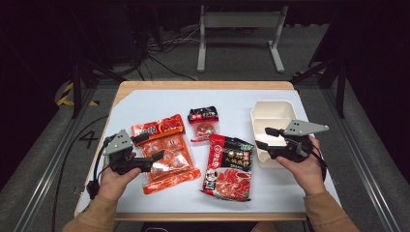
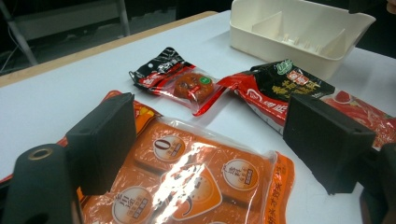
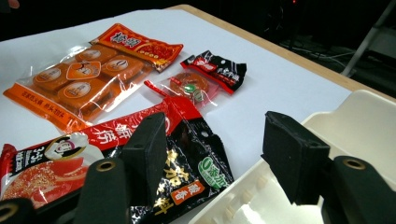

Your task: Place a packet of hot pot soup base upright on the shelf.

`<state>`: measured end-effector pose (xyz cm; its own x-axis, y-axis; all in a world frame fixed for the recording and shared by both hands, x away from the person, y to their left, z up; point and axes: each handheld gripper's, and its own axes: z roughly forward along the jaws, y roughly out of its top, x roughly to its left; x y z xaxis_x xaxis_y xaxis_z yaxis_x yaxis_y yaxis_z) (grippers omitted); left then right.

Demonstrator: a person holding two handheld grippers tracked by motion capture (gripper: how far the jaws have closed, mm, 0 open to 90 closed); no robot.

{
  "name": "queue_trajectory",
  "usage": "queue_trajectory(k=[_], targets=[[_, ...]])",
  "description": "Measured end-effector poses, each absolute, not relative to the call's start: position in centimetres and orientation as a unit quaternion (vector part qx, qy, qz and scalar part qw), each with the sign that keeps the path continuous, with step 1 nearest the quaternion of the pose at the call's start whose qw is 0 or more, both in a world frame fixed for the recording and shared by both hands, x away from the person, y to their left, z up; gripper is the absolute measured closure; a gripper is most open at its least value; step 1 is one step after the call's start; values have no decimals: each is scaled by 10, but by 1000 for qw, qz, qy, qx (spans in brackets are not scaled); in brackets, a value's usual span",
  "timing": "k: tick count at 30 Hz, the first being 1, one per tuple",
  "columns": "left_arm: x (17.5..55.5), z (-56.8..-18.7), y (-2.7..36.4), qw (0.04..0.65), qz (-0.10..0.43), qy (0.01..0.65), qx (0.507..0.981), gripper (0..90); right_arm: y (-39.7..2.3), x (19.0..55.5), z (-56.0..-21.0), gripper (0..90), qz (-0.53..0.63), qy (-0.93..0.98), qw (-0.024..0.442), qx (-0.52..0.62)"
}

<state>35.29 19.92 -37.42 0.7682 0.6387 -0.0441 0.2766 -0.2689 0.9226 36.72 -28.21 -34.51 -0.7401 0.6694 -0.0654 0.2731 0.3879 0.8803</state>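
Observation:
An orange packet [image 1: 164, 152] of wrapped squares lies flat at the table's left. My left gripper [image 1: 151, 148] hovers at its left edge, open, with nothing between the jaws; in the left gripper view the left gripper [image 2: 210, 121] stands wide over the orange packet [image 2: 187, 172]. A large red-and-black packet [image 1: 229, 166] lies in the middle, and a small black-and-red packet [image 1: 203, 123] behind it. My right gripper [image 1: 263, 137] is open at the near left corner of a cream divided box [image 1: 273, 113]. In the right gripper view the right gripper [image 3: 215, 135] straddles the box's rim [image 3: 364, 121] and the large packet [image 3: 60, 163].
The table has a white top with a wooden border [image 1: 203, 85]. A metal stand [image 1: 239, 29] and cables lie on the floor beyond the far edge. Bare white surface shows at the far left and along the near edge.

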Motion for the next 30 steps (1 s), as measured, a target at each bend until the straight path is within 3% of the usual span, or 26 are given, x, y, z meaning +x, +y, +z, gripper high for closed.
queue_trajectory(k=[12,30], targets=[[355,-372,187,533,175,277,780,180,-290,362,-341,395,528,775,223,266],[382,-367,134,525,159,258,795,158,-298,362,-340,386,523,773,228,276]])
